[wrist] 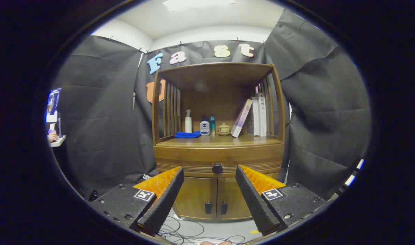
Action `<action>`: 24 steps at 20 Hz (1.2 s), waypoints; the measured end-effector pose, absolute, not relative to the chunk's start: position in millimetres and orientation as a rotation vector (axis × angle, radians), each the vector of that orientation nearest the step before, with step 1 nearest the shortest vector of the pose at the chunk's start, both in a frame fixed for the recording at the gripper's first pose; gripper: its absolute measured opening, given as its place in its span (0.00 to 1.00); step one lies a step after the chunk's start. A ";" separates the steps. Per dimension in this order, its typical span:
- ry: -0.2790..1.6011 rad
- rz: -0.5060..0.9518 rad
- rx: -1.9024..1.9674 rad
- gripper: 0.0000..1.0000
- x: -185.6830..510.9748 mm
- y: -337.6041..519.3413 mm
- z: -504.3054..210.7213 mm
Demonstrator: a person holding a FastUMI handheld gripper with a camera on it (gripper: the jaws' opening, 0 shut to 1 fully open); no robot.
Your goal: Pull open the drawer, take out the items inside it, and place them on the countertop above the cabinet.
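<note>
Tool (209, 177): two wedge-shaped fingers (164, 200), ribbed/toothed along inner faces, tapering toward the tips. Each finger is mounted on a flat black base plate w/ several round screws. One small square black-and-white fiducial marker (144, 195) is stuck on each plate, near the finger root. Jaws are seen spread wide apart, nothing between them.

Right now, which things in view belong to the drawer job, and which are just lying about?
Job: closed wooden drawer, its dark round knob, countertop, open gripper.
Lying about: blue folded cloth, white pump bottle, small ceramic teapot, books.
</note>
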State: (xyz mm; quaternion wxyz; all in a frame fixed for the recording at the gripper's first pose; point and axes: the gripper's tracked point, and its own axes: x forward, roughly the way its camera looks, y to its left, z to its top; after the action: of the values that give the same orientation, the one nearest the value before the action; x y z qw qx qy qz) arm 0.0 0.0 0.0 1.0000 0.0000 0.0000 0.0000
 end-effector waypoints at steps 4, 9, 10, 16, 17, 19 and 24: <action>0.017 0.005 -0.007 1.00 2.3 5.6 -4.6; 0.024 0.000 -0.008 1.00 6.6 7.8 -5.4; 0.025 -0.001 -0.011 1.00 8.1 8.0 -5.1; 0.034 -0.005 -0.028 1.00 23.5 7.4 -3.3; 0.033 -0.011 -0.032 1.00 27.6 5.6 -3.5; 0.034 -0.019 -0.045 1.00 38.7 2.3 -4.3; 0.062 -0.034 -0.063 1.00 77.3 -5.5 -19.9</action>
State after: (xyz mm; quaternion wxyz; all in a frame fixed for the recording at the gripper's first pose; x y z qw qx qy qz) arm 77.3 -5.5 -19.9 0.9989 -0.0316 0.0311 -0.0172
